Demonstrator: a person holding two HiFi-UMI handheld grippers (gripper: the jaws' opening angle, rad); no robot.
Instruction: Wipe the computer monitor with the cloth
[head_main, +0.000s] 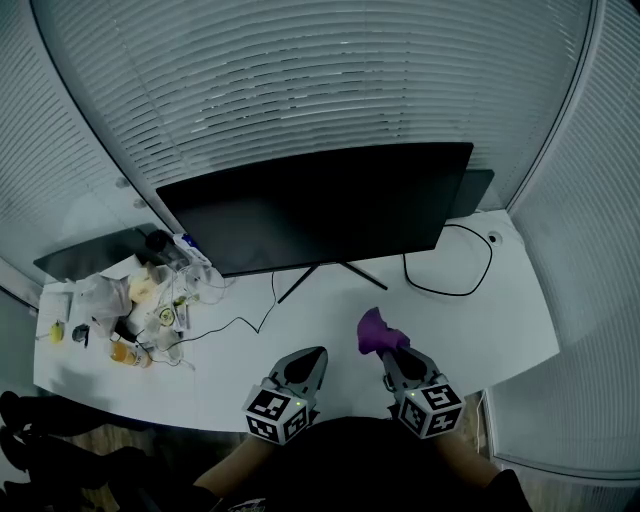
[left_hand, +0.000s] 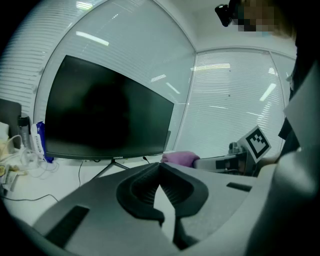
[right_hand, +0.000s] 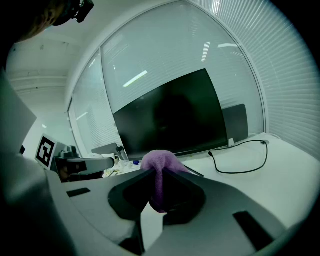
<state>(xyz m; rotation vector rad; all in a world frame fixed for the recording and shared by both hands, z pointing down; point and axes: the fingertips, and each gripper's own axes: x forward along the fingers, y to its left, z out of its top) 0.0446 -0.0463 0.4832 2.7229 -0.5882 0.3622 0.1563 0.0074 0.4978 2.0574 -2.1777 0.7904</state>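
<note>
A wide black monitor (head_main: 320, 205) stands on a V-shaped foot at the back of the white desk (head_main: 470, 330); its screen is dark. My right gripper (head_main: 387, 350) is shut on a purple cloth (head_main: 375, 330), held above the desk in front of the monitor's right half. The cloth (right_hand: 159, 175) bulges out between the jaws in the right gripper view, with the monitor (right_hand: 172, 115) beyond it. My left gripper (head_main: 308, 362) hovers beside the right one, shut with nothing in it. From the left gripper view the monitor (left_hand: 107, 115) and the cloth (left_hand: 177, 158) show ahead.
A black cable (head_main: 455, 265) loops on the desk right of the monitor. Clutter of bottles, wrappers and cords (head_main: 140, 305) fills the desk's left end, next to a dark flat device (head_main: 85, 255). Window blinds (head_main: 300, 70) close off the back and sides.
</note>
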